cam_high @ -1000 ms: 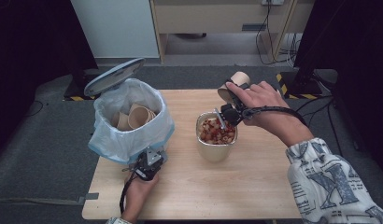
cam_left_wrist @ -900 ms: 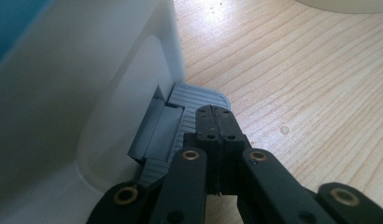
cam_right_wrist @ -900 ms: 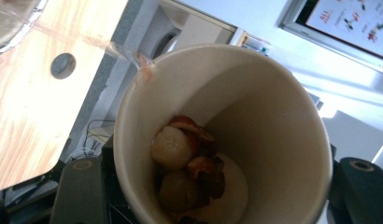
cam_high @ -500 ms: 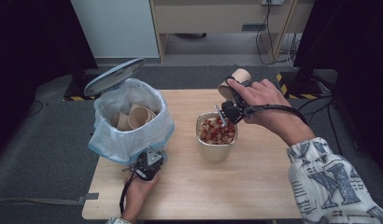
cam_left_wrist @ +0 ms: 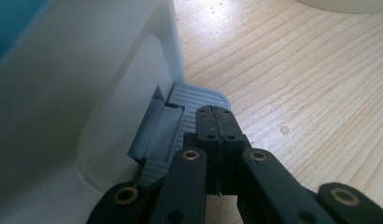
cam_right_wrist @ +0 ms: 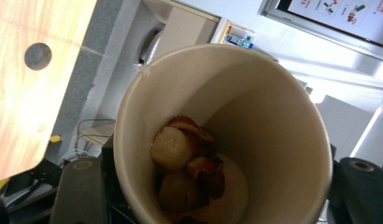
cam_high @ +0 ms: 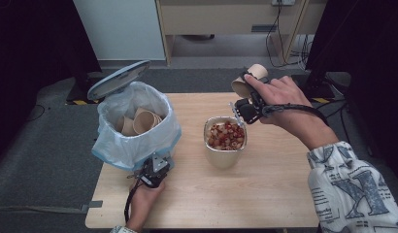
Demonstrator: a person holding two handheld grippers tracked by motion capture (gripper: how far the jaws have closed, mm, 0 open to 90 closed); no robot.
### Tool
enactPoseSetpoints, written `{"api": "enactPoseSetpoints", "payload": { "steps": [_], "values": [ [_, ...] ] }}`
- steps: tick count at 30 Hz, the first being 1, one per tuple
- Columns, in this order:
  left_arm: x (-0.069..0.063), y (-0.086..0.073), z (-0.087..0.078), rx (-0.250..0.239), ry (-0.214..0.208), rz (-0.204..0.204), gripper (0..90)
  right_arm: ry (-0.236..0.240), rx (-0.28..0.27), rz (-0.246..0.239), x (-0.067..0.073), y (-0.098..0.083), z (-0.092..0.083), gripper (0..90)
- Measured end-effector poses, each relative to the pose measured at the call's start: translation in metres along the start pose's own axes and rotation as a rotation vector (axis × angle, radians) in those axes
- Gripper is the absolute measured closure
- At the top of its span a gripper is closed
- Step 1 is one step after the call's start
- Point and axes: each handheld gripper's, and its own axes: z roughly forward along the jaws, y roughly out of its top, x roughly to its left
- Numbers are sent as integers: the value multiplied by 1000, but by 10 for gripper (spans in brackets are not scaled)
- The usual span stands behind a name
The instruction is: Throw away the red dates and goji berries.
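My right gripper is shut on a tan paper cup, held tilted in the air just behind and right of a pale container of red and white food scraps. In the right gripper view the cup sits between my right gripper's jaws, with a few scraps stuck at its bottom. My left gripper is shut, and its tips rest on the grey pedal of the white bin. The bin's lid stands raised.
The bin's blue-white bag holds several empty paper cups. The wooden table ends close in front of the left hand. A cabinet and cables stand on the floor behind the table.
The right hand has lifted the cup slightly up and to the right, away from the container's rim. The left gripper has stayed on the pedal and the lid stays up.
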Motion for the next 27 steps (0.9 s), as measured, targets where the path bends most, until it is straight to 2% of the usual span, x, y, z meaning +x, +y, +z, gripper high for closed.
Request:
{"api": "enactPoseSetpoints", "payload": {
  "steps": [6,7,8,9,10,11,12,13,14,16,17,19,21,22,23,24,25,26,27],
  "values": [
    [0,0,0,0,-1,0,894,-31,1,21,-9,1,0,336],
    [0,0,0,0,-1,0,894,-41,8,1,-8,4,1,338],
    [0,0,0,-1,-2,-1,894,-62,26,-91,-1,11,5,342],
    [0,0,0,-1,-3,-1,894,-36,16,-134,4,18,7,342],
    [0,0,0,0,-3,-1,894,16,-10,-186,15,28,11,342],
    [0,0,0,0,-3,-1,894,16,-10,-186,15,28,11,342],
    [0,0,0,0,-3,-2,894,26,-8,-229,20,33,12,343],
    [0,0,0,0,-3,0,894,35,-19,-226,23,36,14,343],
    [1,0,0,-2,-4,-2,894,2,-8,-161,13,31,14,343],
    [0,0,0,-1,-3,-1,894,-23,2,-129,8,29,13,345],
    [0,0,0,-1,-3,-1,894,-10,-2,-158,10,31,14,345],
    [1,0,0,-1,-4,-3,894,39,-24,-255,25,40,15,345],
    [1,0,0,0,-4,-1,894,53,-22,-274,28,41,16,345],
    [1,0,0,-1,-4,-3,894,27,-4,-171,23,33,18,344],
    [0,0,0,0,-3,-1,894,17,-3,-151,22,32,17,344],
    [1,0,0,-1,-4,-2,894,24,-12,-197,28,36,17,344],
    [1,0,0,-1,-4,-2,894,24,-12,-197,28,36,17,344],
    [1,0,0,-1,-5,-2,894,88,-34,-314,44,45,17,344],
    [1,0,0,-1,-5,-2,894,88,-34,-314,44,45,17,344]
  ]
}}
